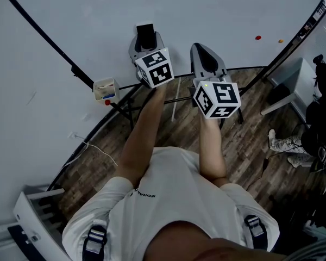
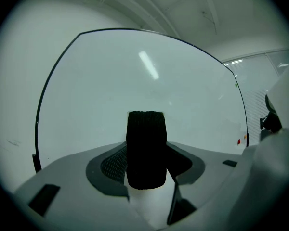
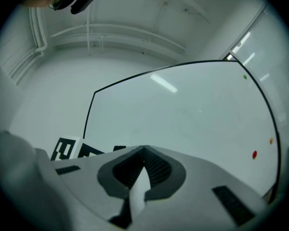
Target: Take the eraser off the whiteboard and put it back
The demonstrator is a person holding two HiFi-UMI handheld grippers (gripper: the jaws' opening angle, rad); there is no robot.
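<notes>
While clamping the black eraser (image 2: 146, 134) in the left gripper (image 2: 147, 163) close before the whiteboard (image 2: 135, 81), hold level, square its face flat on, then release. Keep right gripper (image 3: 143, 170) closed, empty, clear.

**Eraser** (image 2: 146, 150): black, finely textured block with rounded corners. It stands upright at lower centre of the left gripper view, clamped between the fingers (image 2: 113, 165).

**Whiteboard** (image 2: 135, 90): blank white panel with a thin dark edge, filling the frame behind the eraser.
</notes>
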